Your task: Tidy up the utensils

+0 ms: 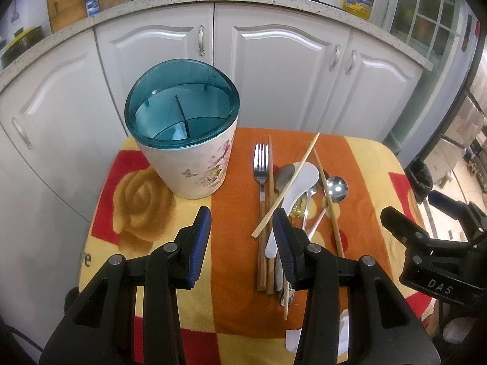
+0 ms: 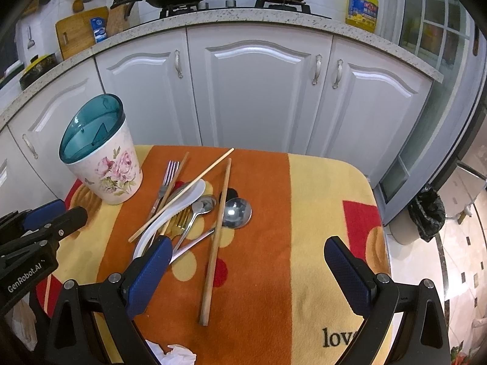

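Note:
A floral utensil holder with a teal divided insert stands at the table's far left; it also shows in the right wrist view. A pile of utensils lies to its right: a steel fork, a white rice paddle, a round steel spoon, wooden chopsticks and other spoons. My left gripper is open and empty, above the cloth just left of the pile. My right gripper is wide open and empty, over the near ends of the utensils.
The small table is covered by an orange, yellow and red blanket. White cabinets stand behind it under a counter with a stove. A bin with a black bag sits on the floor to the right. Crumpled tissue lies at the near edge.

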Demonstrator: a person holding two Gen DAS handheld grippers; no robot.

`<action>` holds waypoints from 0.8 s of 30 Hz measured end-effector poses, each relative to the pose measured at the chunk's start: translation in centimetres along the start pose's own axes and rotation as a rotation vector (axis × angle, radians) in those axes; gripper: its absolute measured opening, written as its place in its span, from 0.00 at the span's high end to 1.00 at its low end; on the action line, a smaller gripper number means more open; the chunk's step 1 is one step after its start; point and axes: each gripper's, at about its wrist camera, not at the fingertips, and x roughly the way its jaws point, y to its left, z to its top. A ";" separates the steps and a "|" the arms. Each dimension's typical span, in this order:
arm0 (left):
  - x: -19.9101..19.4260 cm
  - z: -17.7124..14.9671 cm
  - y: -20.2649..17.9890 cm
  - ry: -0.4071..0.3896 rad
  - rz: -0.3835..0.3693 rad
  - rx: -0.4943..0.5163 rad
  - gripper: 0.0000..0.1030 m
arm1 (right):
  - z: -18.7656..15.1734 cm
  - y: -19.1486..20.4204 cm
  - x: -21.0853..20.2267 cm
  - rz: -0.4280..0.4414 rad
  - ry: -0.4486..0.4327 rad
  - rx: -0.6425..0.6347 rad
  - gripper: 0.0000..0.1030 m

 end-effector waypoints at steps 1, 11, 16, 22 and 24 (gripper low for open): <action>0.1 0.0 0.0 0.001 -0.005 -0.003 0.60 | 0.1 -0.1 0.1 0.002 0.001 -0.001 0.03; 2.2 0.1 0.1 0.055 -0.071 -0.007 0.60 | 0.1 -0.6 1.8 -0.008 0.018 -0.014 0.03; 3.6 0.0 -0.1 0.067 -0.069 -0.008 0.60 | 0.2 -1.2 2.2 -0.017 0.025 -0.005 0.03; 5.2 0.0 0.3 0.082 -0.047 -0.038 0.60 | 0.2 -1.9 2.8 -0.015 0.032 0.008 0.03; 5.7 0.0 0.5 0.094 -0.052 -0.050 0.60 | 0.3 -2.3 3.1 0.000 0.034 0.022 0.03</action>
